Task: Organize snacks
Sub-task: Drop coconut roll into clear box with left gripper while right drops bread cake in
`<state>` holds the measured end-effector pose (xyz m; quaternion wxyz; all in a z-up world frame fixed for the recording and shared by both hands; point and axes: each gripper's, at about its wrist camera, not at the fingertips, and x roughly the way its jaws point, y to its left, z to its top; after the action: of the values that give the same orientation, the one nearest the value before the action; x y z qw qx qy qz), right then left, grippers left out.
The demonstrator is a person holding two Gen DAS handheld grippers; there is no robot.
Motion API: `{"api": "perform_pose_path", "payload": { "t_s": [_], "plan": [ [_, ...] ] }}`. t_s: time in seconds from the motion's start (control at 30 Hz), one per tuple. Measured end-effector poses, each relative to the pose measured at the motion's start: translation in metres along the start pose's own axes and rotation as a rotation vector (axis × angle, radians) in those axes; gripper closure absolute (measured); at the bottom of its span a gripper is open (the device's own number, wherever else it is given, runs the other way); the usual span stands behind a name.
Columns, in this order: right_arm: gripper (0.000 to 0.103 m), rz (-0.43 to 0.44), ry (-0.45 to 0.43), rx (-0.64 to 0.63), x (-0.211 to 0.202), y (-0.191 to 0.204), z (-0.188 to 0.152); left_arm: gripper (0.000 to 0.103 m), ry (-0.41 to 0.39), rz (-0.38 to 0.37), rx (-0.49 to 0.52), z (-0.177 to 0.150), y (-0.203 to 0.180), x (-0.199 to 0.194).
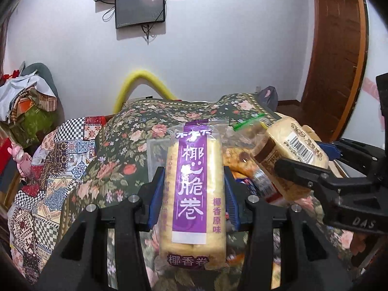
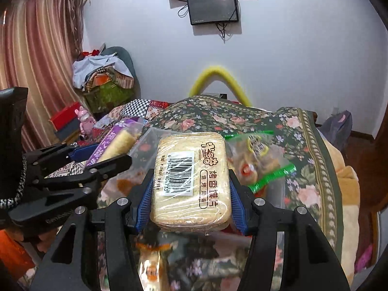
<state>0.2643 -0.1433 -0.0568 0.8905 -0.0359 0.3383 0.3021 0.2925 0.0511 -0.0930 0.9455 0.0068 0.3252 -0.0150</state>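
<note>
Your left tongs (image 1: 194,194) are clamped on the roll pack (image 1: 194,201), a long clear wrapper with a purple label, blue pads pressed against both its sides. It stands lengthwise between the fingers, lifted above the floral quilt (image 1: 126,131). Your right tongs (image 2: 191,191) grip the cracker pack (image 2: 191,181), a pale block in clear film with a barcode label facing up, again squeezed from both sides.

From the left wrist you see the right tongs (image 1: 312,160) coming in from the right edge with the cracker pack (image 1: 291,150) tilted in them, close beside the roll pack. This view also shows a wooden door (image 1: 334,55) on the right and, behind the roll pack, a clear zip bag (image 1: 245,131) with a green strip, lying on the quilt among other snacks that are too blurred to name.

From the right wrist you see the left tongs (image 2: 97,157) at the left edge, the roll pack (image 2: 116,143) angled up out of them. Only here do the pink curtains (image 2: 41,55) show, and the zip bag (image 2: 262,160) lies in plainer sight, just right of the cracker pack, with brown snacks inside.

Both views share the two dark screens (image 2: 213,7) on the white wall, the yellow foam arch (image 2: 218,80), the patchwork blanket (image 1: 48,169) and a heap of clothes (image 2: 104,77) to the left.
</note>
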Motion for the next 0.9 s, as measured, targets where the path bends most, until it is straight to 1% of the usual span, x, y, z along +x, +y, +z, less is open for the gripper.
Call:
{"api": "perform_pose_path", "payload": {
  "t_s": [0.13,0.3,0.57,0.7,0.8,0.9],
  "plan": [
    [0.051,-0.001,0.012,0.006,0.015,-0.004,0.007,0.058,0.027,0.002,-0.003,0.006,0.004,0.022],
    [0.051,-0.024,0.057,-0.009,0.038,-0.009,0.012,0.058,0.064,-0.004,-0.015,0.012,0.01,0.045],
    [0.051,0.02,0.135,0.058,0.069,-0.021,0.01,0.058,0.141,-0.007,-0.043,0.013,0.017,0.081],
    [0.051,0.011,0.142,0.052,0.071,-0.018,0.007,0.058,0.168,-0.036,-0.087,0.011,0.024,0.089],
    [0.049,0.006,0.145,0.038,0.07,-0.015,0.008,0.058,0.171,-0.028,-0.082,0.011,0.022,0.088],
    [0.048,0.003,0.133,0.036,0.062,-0.013,0.011,0.057,0.171,-0.033,-0.076,0.014,0.023,0.082]
  ]
}}
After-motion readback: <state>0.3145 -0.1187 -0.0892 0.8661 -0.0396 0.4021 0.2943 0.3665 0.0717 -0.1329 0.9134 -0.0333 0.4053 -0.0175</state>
